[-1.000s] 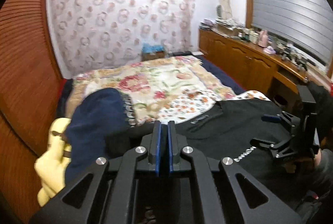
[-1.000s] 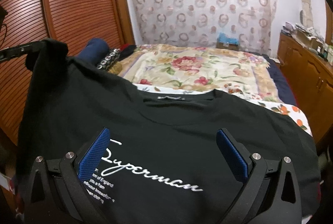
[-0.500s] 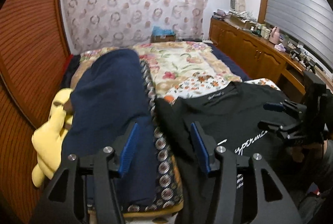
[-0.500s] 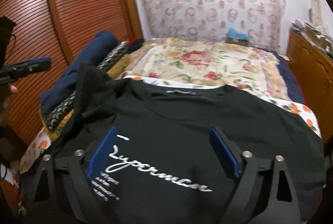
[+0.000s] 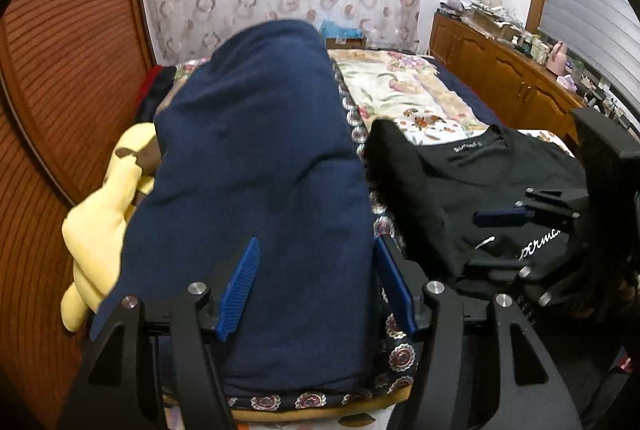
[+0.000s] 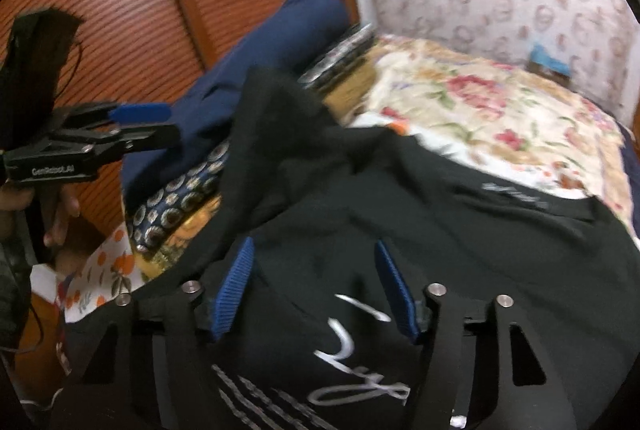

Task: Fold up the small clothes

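Two grippers over bed [image 5: 404, 90]. Left gripper [image 5: 316, 286] jaws part-open, just been opening, nothing gripped; pads hang above navy bundle [image 5: 256, 158], off its surface. Right gripper [image 6: 316, 288] jaws part-open, just been closing, above black tee [image 6: 440, 230], pads not pressing cloth. Tee lies front-up on bed's near end, white script print [image 6: 352, 354] toward camera, collar far side; left sleeve [image 6: 276, 102] flopped up against bundle. Yellow plush [image 5: 104, 214] left of bundle. Hand [image 6: 60, 206] holds left gripper's handle. Right view blurred.

Both wrist views close over bed [image 5: 404, 98], angled down — share black T-shirt [image 6: 420, 214].
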A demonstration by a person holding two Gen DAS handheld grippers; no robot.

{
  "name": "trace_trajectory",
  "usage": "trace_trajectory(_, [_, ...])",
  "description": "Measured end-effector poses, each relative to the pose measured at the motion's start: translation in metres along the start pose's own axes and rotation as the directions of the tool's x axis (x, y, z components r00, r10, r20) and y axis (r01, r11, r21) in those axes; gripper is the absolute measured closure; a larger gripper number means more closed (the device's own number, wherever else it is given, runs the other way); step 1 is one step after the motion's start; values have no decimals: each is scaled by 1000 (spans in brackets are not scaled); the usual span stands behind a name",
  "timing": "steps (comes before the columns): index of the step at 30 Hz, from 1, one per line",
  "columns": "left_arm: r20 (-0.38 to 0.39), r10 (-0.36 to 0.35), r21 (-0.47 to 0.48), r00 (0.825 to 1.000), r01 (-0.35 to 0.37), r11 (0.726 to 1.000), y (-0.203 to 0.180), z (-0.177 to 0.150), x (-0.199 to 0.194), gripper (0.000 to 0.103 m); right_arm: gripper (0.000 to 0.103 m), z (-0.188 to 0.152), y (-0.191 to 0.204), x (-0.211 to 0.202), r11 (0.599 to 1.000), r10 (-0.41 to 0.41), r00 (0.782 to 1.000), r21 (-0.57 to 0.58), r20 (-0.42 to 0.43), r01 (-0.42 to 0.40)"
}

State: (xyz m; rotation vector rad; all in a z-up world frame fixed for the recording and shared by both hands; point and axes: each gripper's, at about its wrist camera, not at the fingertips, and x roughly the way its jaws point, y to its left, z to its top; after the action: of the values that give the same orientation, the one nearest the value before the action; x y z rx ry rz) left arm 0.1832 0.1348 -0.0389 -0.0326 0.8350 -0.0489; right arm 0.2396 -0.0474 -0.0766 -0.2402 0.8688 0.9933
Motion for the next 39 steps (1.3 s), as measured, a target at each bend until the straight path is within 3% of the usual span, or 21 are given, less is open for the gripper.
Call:
trace_trajectory(3, [12,-6,-8,1000,6,1000,0,-1,-1,44,43,-5,7,20,998,-31,998,-49,-56,29])
trace_trajectory(6, [31,-10,-10,999,10,1000,-2,-1,-6,44,59,-10,8,21,994,-72,996,-91,-53,67])
trace_trajectory(8, [45,-22,-6,999,22,1000,-6,0,-12,44,89,-10,4,18,993,-83,996,-91,-44,78])
trace_trajectory(10, [53,-28,1,998,28,1000,-10,2,-14,44,96,-11,-4,11,992,-114,993,-64,-18,113])
trace_trajectory(15, [64,-46,28,997,44,999,-24,7,-18,44,94,-15,-48,-19,959,-256,967,129,20,251])
trace_trajectory(16, [64,-48,35,997,45,998,-27,9,-17,44,85,-17,-54,-24,951,-279,960,145,19,273])
trace_trajectory(19, [67,-54,53,996,50,997,-38,10,-18,44,79,-20,-69,-41,937,-310,950,178,27,301])
trace_trajectory(20, [70,-59,55,996,56,997,-42,9,-19,44,67,-22,-70,-47,934,-317,948,183,30,307])
trace_trajectory(22, [74,-69,56,995,65,996,-48,10,-20,44,57,-27,-73,-61,927,-337,940,192,45,323])
trace_trajectory(27, [81,-97,80,992,91,993,-72,7,-19,44,56,-53,-79,-101,927,-322,943,232,84,296])
trace_trajectory(30, [61,-131,83,989,126,989,-88,1,-9,44,56,-73,-88,-124,909,-354,932,266,84,321])
trace_trajectory(39, [-14,-187,148,982,187,971,-143,-17,30,44,51,-144,-138,-205,787,-531,847,391,36,477])
